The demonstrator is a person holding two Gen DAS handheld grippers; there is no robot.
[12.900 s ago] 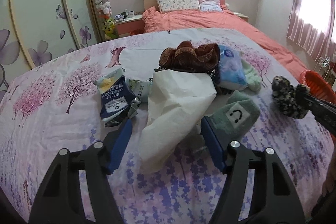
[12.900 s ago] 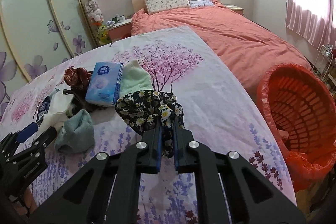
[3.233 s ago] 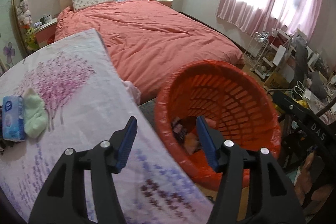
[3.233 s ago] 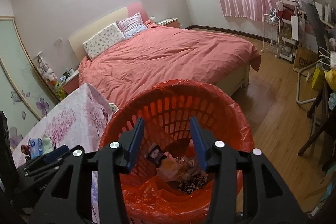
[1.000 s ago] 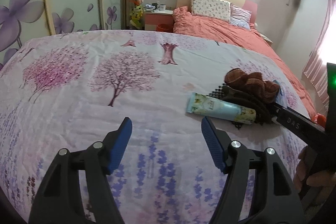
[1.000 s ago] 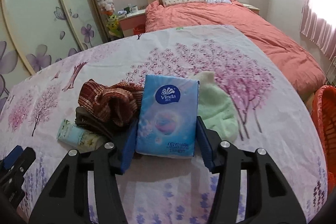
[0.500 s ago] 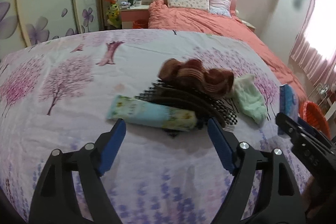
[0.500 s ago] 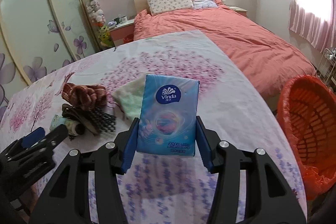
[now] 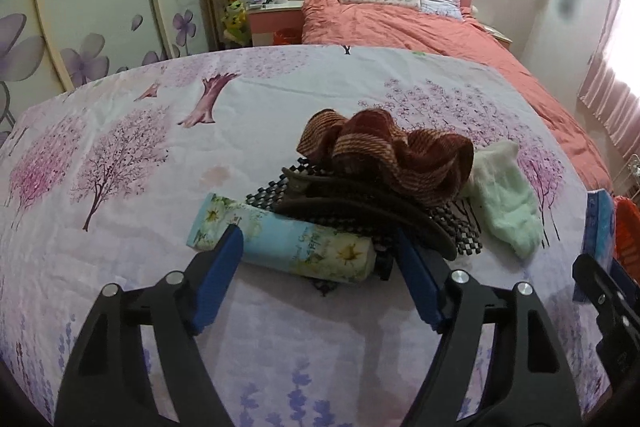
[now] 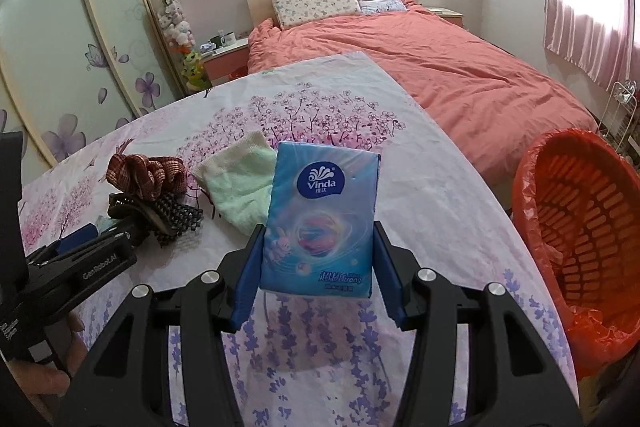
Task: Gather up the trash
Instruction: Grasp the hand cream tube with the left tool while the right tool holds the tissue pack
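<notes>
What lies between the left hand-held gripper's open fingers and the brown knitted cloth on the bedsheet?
In the left wrist view, the left hand-held gripper faces a floral tube; behind it lie dark hair clips on black mesh, then the brown knitted cloth.

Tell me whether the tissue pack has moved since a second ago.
Yes. The tissue pack, clamped in the right gripper, has left the brown cloth and now hangs nearer the orange basket.

The tissue pack is blue with a dark-blue logo and a pink swirl. The basket is orange-red. The sheet is white with pink trees and purple flowers. Beside the pack, the sock is pale green and the cloth brown-striped. The tube is light blue with flowers.
</notes>
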